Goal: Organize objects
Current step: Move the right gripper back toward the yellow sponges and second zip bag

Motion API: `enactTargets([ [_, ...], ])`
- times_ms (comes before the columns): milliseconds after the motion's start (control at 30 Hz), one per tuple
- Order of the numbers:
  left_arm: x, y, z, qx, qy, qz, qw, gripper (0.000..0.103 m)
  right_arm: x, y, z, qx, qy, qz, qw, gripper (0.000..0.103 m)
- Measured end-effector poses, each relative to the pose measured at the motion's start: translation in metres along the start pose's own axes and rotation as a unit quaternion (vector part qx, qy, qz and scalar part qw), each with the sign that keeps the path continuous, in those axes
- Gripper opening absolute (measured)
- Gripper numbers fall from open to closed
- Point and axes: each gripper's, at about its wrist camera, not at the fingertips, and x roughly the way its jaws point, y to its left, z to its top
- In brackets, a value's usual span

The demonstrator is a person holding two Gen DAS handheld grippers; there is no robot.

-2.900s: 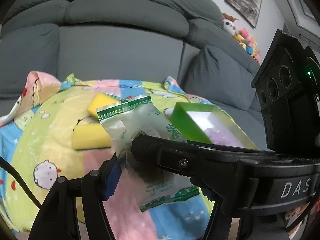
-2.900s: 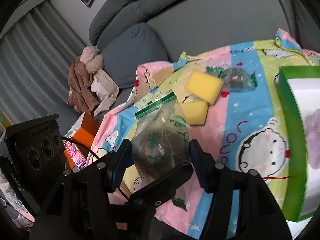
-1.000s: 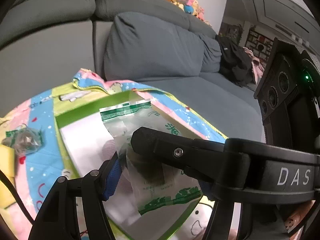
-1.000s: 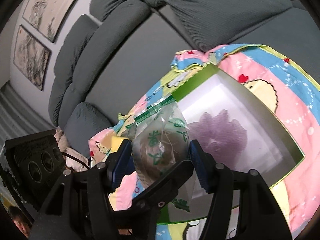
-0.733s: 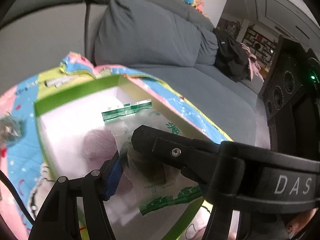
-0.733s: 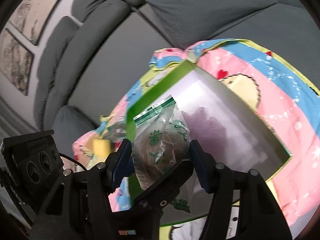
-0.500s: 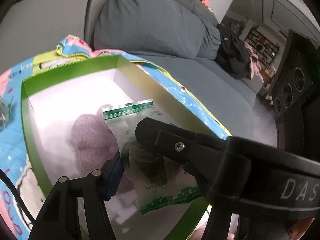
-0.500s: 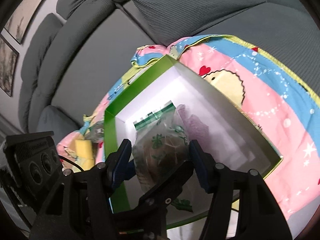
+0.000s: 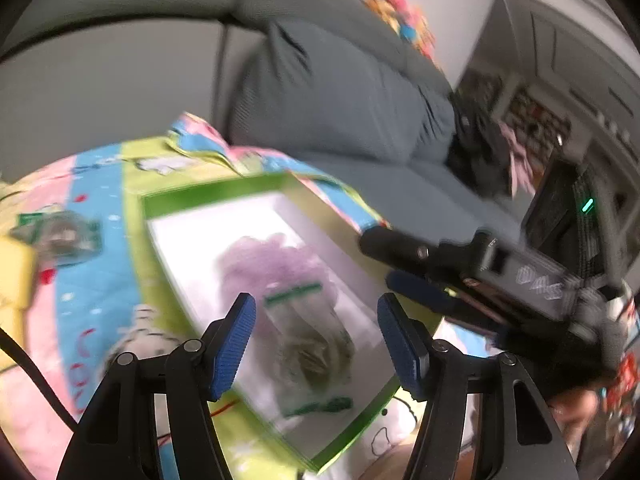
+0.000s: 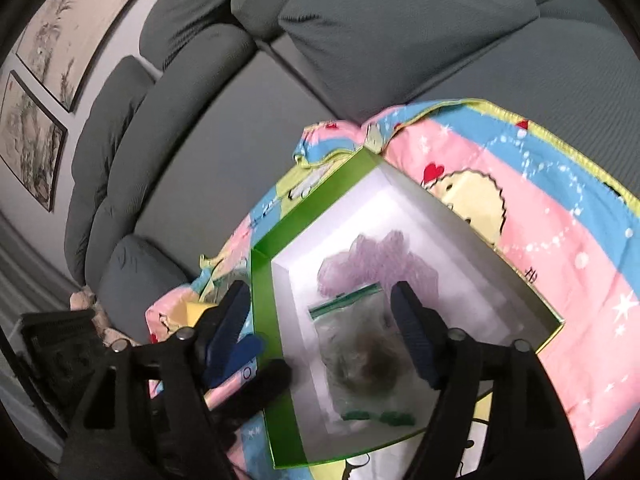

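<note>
A green box with a white inside lies on a colourful cartoon blanket. In it lie a purple fluffy thing and a clear packet with green print. My left gripper is open above the box, with the packet seen between its blue pads. My right gripper is open above the same packet. The right gripper also shows at the right of the left wrist view. Whether one or two packets lie in the box I cannot tell.
Another clear packet and a yellow sponge lie on the blanket left of the box. A grey sofa with cushions surrounds the blanket. Soft toys sit on the sofa back.
Both grippers have opened and let go of their packets over the green box. A packet now lies inside the box beside the purple thing. Both grippers have pulled back a little.
</note>
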Motion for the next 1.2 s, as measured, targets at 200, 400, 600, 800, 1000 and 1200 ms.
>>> enactTargets([
  [200,-0.07,0.048,-0.008,-0.046,-0.047,0.064,0.9958,0.07,0.007,0.012,-0.005,-0.006,0.01,0.004,1.0,0.074],
  [400,-0.117,0.113,-0.035,-0.106,-0.084,0.12,0.9835,0.075,0.023,0.048,-0.019,-0.04,0.043,0.037,0.998,0.073],
  [600,-0.142,0.169,-0.071,-0.149,-0.08,0.177,0.9697,0.075,0.029,0.109,-0.044,-0.12,0.056,0.087,0.987,0.073],
  [800,-0.142,0.218,-0.089,-0.165,-0.059,0.305,0.9361,0.075,0.072,0.168,-0.087,-0.219,0.1,0.012,0.971,0.073],
  [1000,-0.11,0.264,-0.083,-0.195,-0.012,0.29,0.9369,0.075,0.12,0.175,-0.12,-0.262,0.131,-0.041,0.955,0.073],
  [1200,-0.089,0.288,-0.063,-0.184,0.015,0.294,0.9379,0.075,0.164,0.164,-0.135,-0.249,0.112,-0.065,0.96,0.074],
])
